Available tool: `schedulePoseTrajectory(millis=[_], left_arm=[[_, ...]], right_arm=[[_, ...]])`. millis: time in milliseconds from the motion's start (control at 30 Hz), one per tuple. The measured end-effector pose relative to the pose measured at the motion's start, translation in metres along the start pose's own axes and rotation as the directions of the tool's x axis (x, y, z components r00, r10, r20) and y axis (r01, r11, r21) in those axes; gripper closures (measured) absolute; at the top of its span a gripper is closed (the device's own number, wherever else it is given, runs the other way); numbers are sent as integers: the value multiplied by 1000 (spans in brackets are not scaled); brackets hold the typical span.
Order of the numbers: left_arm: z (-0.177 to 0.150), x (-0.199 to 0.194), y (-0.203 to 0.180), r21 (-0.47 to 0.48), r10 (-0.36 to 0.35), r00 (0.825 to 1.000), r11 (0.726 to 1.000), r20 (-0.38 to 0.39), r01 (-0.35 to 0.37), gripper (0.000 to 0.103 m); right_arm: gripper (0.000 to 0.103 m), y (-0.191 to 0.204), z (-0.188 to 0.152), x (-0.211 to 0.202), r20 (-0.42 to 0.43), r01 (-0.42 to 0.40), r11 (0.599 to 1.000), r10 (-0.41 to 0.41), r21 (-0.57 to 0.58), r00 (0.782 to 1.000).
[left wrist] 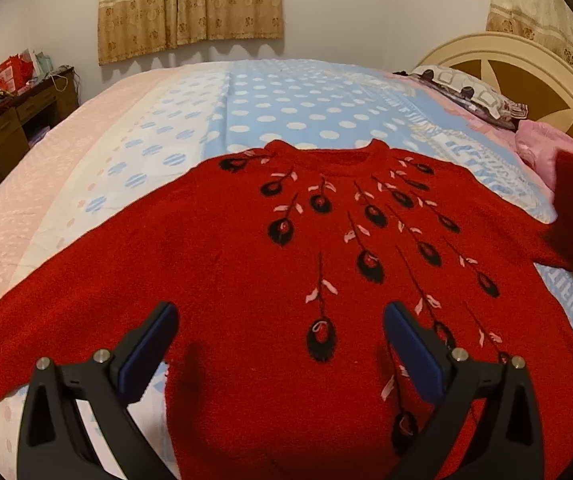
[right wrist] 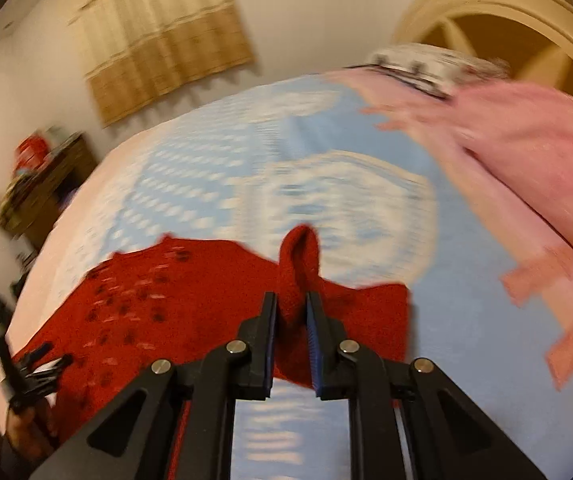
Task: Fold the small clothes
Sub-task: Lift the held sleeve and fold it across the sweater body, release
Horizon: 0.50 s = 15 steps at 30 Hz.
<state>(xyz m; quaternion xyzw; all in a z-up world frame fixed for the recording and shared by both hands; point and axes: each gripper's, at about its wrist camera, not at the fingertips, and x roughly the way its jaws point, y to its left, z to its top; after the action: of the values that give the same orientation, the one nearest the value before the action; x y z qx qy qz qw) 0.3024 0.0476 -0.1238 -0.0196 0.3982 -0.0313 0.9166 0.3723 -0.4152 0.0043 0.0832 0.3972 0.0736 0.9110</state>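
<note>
One fuzzy red knit sweater point(left wrist: 286, 280) lies flat on the dotted blue bed point(left wrist: 286, 100). The right hand-held gripper point(right wrist: 291, 312) pinches its sleeve cuff point(right wrist: 298, 272) tight; the left hand-held gripper point(left wrist: 280, 320) hovers over the hem, jaws wide apart.

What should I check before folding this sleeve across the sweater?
1. Right hand-held gripper shut on sleeve: ok.
2. Sleeve lifted off the bedspread: ok.
3. Sweater body lying flat, front up: ok.
4. Left hand-held gripper open above the lower body, holding nothing: ok.
5. Other sleeve spread out flat: ok.
6. Hem straight: cannot tell, out of view.
</note>
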Motion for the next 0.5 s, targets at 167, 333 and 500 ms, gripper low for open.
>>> schedulePoseTrajectory(millis=[167,333,500], left_arm=[[-2,5,7,-31,-21,1000,999,-7,21,0],[-2,8,16,-76,-35,999,997,-19,34,0],[-2,2,16,-64,-41,999,997,-17,39,0]], right_arm=[[90,96,11,17,-36,-132,982,128,-135,991],[90,171,-8,43,-112,-251,944,232,-214,966],[89,206,-43,88,-234,-288,915,226,-284,946]])
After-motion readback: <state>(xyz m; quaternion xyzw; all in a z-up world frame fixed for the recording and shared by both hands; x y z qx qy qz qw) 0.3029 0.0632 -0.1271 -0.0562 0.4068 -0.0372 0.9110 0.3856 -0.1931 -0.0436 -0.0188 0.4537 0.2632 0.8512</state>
